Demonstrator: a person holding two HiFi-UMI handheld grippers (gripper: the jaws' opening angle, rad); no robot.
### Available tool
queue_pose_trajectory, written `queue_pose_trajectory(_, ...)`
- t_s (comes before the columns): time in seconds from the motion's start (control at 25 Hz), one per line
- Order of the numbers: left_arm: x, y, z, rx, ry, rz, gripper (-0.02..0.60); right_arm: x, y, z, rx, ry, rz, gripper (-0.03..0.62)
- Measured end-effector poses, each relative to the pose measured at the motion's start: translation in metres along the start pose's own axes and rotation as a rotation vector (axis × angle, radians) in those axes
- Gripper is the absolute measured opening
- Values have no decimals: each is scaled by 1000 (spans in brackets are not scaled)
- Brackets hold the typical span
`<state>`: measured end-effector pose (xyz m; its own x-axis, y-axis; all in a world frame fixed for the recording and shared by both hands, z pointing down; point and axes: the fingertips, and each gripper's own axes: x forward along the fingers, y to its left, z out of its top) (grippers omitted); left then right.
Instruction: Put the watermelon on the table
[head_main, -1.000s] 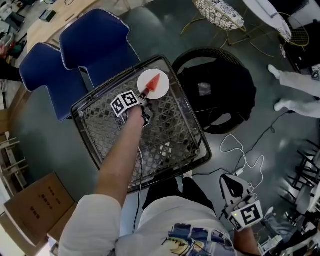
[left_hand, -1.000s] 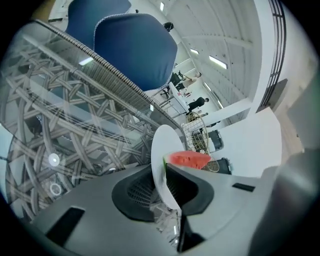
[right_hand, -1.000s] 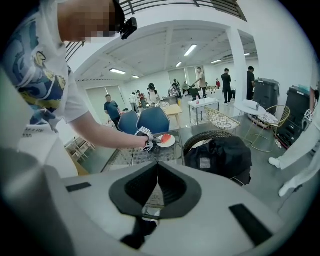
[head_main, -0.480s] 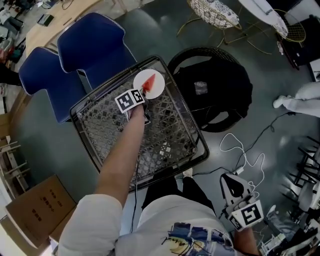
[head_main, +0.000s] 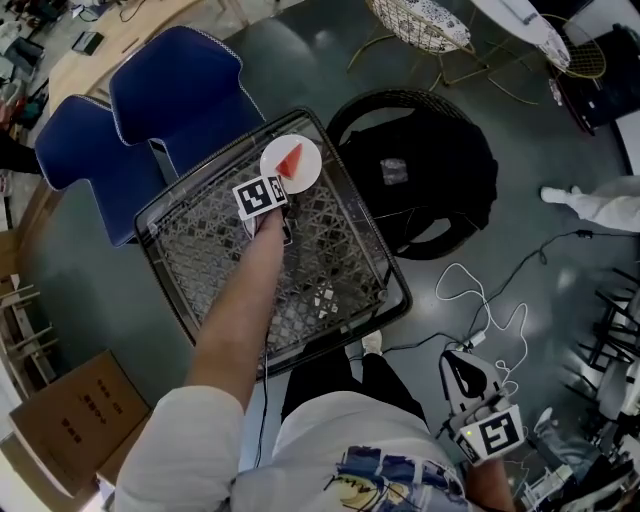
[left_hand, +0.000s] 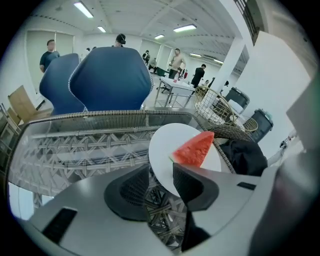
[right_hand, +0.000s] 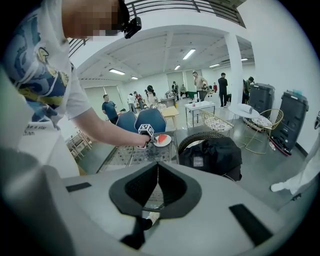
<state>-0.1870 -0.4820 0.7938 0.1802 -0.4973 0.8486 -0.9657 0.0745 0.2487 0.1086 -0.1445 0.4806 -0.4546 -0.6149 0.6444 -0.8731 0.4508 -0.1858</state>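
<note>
A red watermelon slice (head_main: 291, 159) lies on a white plate (head_main: 306, 178) at the far corner of the glass-topped wicker table (head_main: 330, 262). My left gripper (head_main: 275, 189) sits at the plate's near edge. In the left gripper view its jaws (left_hand: 160, 170) have just been opening and stand apart. The plate's (left_hand: 167, 145) rim shows between them, unpressed, with the watermelon (left_hand: 195, 149) just beyond the right jaw. My right gripper (head_main: 467, 374) hangs low at the lower right, away from the table. Its jaws (right_hand: 157, 167) are shut on nothing.
Two blue chairs (head_main: 175, 85) stand behind the table. To its right is a round dark wicker seat with a black bag (head_main: 415, 170). A white cable (head_main: 480, 310) trails on the floor, a cardboard box (head_main: 75, 410) sits at the lower left, and a person's legs (head_main: 590, 205) show at the right.
The left gripper's marker cube has rolled over beside the plate while the hand stayed put. The plate and watermelon keep their place on the table. The right gripper has barely shifted.
</note>
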Motion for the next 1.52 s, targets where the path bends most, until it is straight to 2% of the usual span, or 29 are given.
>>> queue_pose_trajectory(0.28,-32,2,-6,47,-56,23,137,-13,-9,-6,-12,-32,22,11)
queue_pose_trajectory(0.36,-51,1,-10,49,-86,10,137,-16,-9,-7,-13,-50,39,11)
queue_pose_trajectory(0.48,-93,-9,-14,31,-176,-71,135,-19,-12,-6,25,-90,81,11)
queue_pose_trajectory(0.56,-132,-21,-19,20,-236,-148,123,-23,-11,-1,14,-114,110,11)
queue_pose_trajectory(0.64,-179,-36,-28,25,-285,-223,59,-31,-5,8,-40,-142,149,11)
queue_pose_trajectory(0.72,-230,-52,-41,63,-332,-276,13,-41,0,16,-102,-171,193,11)
queue_pose_trajectory(0.88,-329,-91,-86,178,-421,-345,9,-62,9,12,-195,-219,276,11)
queue_pose_trajectory(1.04,-421,-137,-149,274,-482,-418,9,-90,29,-6,-304,-240,371,11)
queue_pose_trajectory(1.16,-475,-165,-202,301,-505,-458,9,-110,42,-24,-367,-241,428,11)
queue_pose_trajectory(1.28,-514,-187,-248,338,-509,-459,9,-125,54,-37,-397,-241,476,11)
queue_pose_trajectory(1.4,-551,-201,-279,364,-521,-453,9,-140,73,-45,-430,-253,522,11)
queue_pose_trajectory(1.52,-581,-205,-300,351,-540,-453,9,-151,91,-51,-449,-263,553,11)
